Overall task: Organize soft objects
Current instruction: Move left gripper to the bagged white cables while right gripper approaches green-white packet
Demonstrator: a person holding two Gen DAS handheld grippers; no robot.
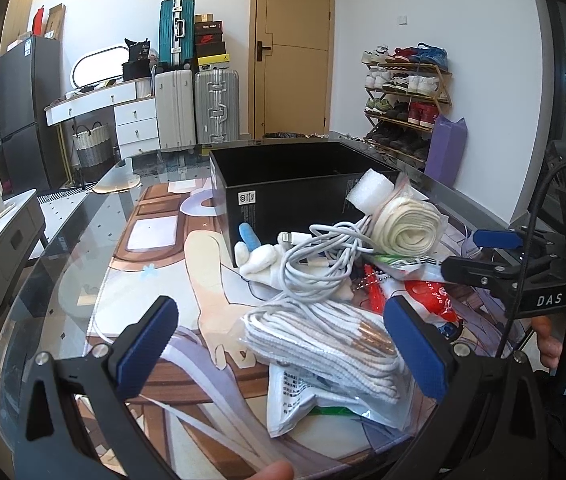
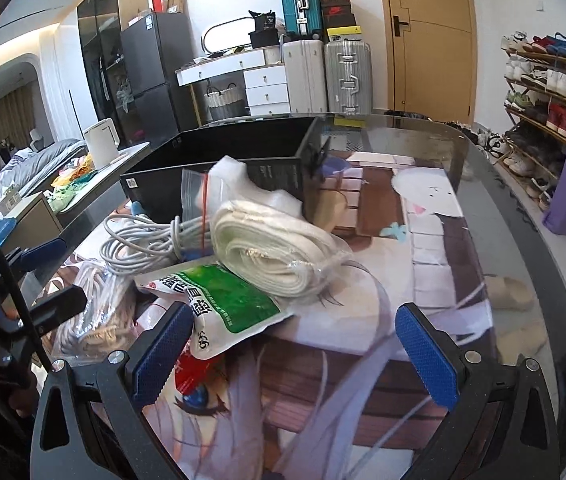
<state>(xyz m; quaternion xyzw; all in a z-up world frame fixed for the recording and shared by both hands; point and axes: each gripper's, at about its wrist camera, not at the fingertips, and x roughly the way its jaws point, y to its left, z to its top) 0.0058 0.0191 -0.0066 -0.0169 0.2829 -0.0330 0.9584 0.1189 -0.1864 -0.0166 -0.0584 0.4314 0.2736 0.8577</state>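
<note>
Left gripper [image 1: 279, 344]: my fingers spread wide, gripping nothing, low over the table [image 1: 83, 216].
Between left fingers: a clear bag of white laces [image 1: 323, 340], its near end lying on a white printed pouch [image 1: 299, 396]; my right-side pad sits just beside the bag.
Right gripper [image 2: 295, 350]: my fingers wide apart, nothing held.
Between right fingers: bare anime mat [image 2: 323, 400]; my left-side pad is at the corner of a green packet [image 2: 223, 300].
Pile: white cable [image 1: 315, 256] coiled on the laces, a white plush [image 1: 257, 260] beside it, a bagged roll of cream webbing [image 1: 407, 228] behind, a red-and-white packet [image 1: 427, 296] to the right.
Foam: a white piece [image 1: 369, 192] leans on the box rim.
Box [image 1: 283, 184]: black, open-topped, standing just behind the pile.
Backdrop: suitcases [image 1: 199, 108], door [image 1: 295, 48], shoe rack [image 1: 407, 96].
</note>
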